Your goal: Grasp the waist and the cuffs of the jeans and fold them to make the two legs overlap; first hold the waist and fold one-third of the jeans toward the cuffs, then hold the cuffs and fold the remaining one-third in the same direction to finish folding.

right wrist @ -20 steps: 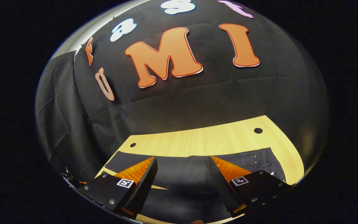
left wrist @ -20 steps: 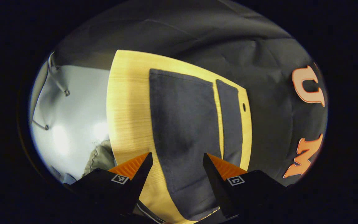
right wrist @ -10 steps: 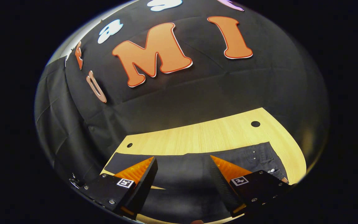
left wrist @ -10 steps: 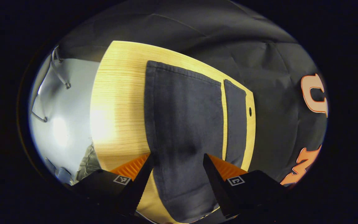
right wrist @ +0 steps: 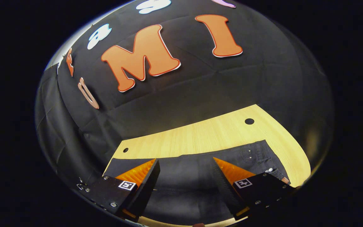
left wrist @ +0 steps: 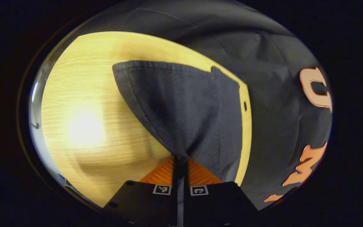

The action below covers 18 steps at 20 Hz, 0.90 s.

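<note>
One pair of dark denim jeans [left wrist: 187,107] lies lengthwise along the light wooden desk [left wrist: 83,126], near its far edge. The left hand-held gripper [left wrist: 180,160] pinches a gathered leg edge; the right hand-held gripper [right wrist: 184,171] hovers spread wide over the fabric.

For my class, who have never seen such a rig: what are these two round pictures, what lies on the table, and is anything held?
A person holds handheld tongs in each hand; a camera rides on each and looks along its fingers. In the left gripper view, the left tongs are shut on the dark jeans, pulling the cloth up from the wooden table. In the right gripper view, the right tongs are open above the jeans, near the waist, holding nothing.
</note>
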Tool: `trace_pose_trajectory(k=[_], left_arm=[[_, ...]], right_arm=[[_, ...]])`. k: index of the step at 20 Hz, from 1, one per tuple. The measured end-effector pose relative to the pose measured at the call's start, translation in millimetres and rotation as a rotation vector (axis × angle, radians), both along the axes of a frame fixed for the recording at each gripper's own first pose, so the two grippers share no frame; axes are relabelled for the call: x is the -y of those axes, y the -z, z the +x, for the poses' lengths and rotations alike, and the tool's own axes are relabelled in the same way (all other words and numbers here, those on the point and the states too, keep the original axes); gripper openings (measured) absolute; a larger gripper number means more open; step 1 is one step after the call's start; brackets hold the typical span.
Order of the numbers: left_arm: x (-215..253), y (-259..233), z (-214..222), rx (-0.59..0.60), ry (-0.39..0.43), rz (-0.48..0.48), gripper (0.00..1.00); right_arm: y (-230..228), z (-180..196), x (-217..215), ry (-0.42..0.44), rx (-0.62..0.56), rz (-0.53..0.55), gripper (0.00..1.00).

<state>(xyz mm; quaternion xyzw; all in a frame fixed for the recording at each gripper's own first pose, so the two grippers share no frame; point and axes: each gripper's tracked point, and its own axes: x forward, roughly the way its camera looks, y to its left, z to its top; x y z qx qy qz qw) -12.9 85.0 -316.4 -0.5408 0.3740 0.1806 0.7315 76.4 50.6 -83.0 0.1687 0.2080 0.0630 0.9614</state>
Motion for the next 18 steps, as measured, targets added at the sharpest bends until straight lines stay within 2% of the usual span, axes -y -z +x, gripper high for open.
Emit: trace_pose_trajectory(k=[2,4,7,11,14,18], left_arm=[[-1,-11,6,0.027,0.035,0.031,0.08],[-5,-20,10,0.037,0.069,0.065,0.07],[1,-28,16,0.045,0.095,0.071,0.05],[-3,-30,14,0.023,0.125,0.057,0.04],[-2,-31,14,0.002,0.158,0.062,0.03],[6,-32,16,-0.011,0.195,0.065,0.03]], right_arm=[[3,-7,13,0.021,-0.024,0.091,0.98],[13,-21,28,0.057,-0.070,0.225,0.97],[38,-45,56,0.136,-0.141,0.364,0.97],[106,-94,105,0.298,-0.295,0.425,0.97],[156,-136,121,0.392,-0.420,0.464,0.98],[204,-160,133,0.530,-0.528,0.544,0.98]])
